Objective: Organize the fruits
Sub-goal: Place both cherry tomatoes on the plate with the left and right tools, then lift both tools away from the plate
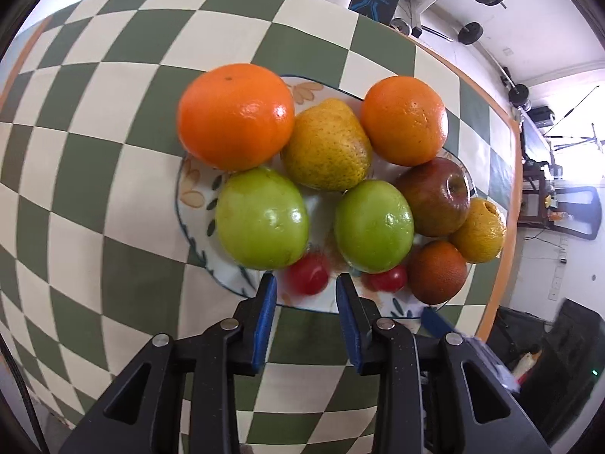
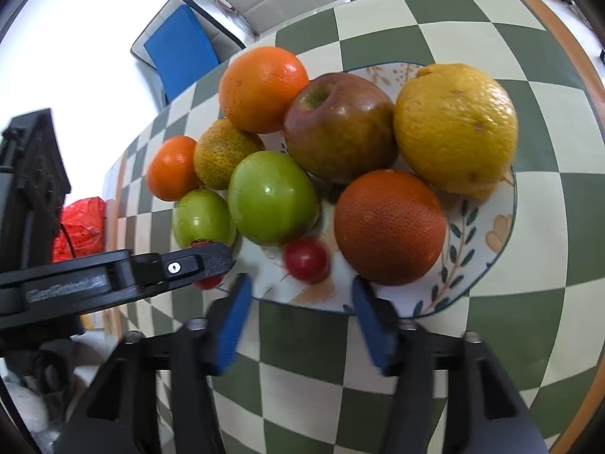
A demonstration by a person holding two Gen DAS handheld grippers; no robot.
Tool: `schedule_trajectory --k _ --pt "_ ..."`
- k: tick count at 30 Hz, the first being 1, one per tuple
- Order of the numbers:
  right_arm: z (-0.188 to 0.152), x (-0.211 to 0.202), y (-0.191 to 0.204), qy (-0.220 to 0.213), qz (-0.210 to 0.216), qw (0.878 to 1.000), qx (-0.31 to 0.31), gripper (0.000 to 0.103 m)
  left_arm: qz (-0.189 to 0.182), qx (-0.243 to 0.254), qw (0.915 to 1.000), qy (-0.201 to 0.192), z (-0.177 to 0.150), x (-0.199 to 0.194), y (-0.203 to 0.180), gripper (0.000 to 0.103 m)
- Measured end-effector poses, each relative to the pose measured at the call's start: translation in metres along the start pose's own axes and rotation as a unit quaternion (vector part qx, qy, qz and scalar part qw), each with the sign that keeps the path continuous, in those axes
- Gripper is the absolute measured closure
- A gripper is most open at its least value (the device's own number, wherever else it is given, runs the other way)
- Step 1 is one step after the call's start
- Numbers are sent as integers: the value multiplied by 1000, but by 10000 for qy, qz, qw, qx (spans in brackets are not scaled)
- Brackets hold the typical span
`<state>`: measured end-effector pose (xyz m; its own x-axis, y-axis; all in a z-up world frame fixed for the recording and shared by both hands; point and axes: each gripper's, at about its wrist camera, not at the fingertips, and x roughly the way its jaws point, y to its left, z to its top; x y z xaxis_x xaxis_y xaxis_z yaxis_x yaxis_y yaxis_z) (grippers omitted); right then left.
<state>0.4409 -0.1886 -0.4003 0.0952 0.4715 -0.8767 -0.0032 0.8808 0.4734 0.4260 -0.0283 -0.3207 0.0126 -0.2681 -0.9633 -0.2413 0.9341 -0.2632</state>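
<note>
Surface: a green-and-cream checked tablecloth (image 1: 113, 196) is being shown spread under everything.
Plate: a floral plate (image 1: 193, 193) is being seen resting on the cloth, piled with fruit.
Fruit: two oranges (image 1: 236, 115), a yellow pear (image 1: 327, 145), two green apples (image 1: 262, 219), a red apple (image 1: 435, 196), a yellow citrus (image 2: 455, 126) and a dark orange (image 2: 389, 227) are being shown crowded together on the plate.
Small fruit: a red cherry tomato (image 1: 308, 274) is being seen at the plate's near edge.
Left gripper (image 1: 305, 283): its blue pads are being held apart, empty, on either side of the tomato.
Right gripper (image 2: 300, 291): its jaws are being held wide, empty, near the plate's rim.
</note>
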Motion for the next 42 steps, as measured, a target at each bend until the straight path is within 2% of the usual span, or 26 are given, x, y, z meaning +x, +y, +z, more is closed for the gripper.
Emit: schedule_trajectory --k 1,4,5,7,9,12,18,28,35,42 --pt "-2 -4 0 -29 -59 10000 -22 39 34 50 10000 -42 -1 -2 0 66" --pt "-7 -27 -2 -211 -338 9992 -86 27 233 220 9992 -249 -4 -10 -2 48" --pt "-8 -35 -2 -312 -489 9983 -109 24 299 275 9986 -341 -6 -14 -3 45" --pt "-9 -52 -2 -491 -819 9953 -179 17 500 432 9967 -474 -9 -20 -6 23" --pt "-6 -61 -1 -599 -1176 9909 -252 10 703 612 9938 -612 -13 -25 -9 13" --pt "-5 -73 2 -709 -1631 9835 -339 7 1084 876 9867 -832 -21 -31 -14 12" --pt "-10 -91 6 -931 -2007 9745 -362 6 1102 948 9838 -1051 -35 -48 -13 12" --pt "-40 -139 38 -1306 -2078 9682 -487 5 1251 1138 9681 -1849 -81 -115 -15 12" --pt "-78 -189 62 -1669 -2069 9622 -585 5 1083 1238 9589 -2312 -127 -170 -14 12" --pt "-125 -248 91 -2036 -1931 9577 -643 5 854 1389 9524 -2577 -177 -215 -14 12"
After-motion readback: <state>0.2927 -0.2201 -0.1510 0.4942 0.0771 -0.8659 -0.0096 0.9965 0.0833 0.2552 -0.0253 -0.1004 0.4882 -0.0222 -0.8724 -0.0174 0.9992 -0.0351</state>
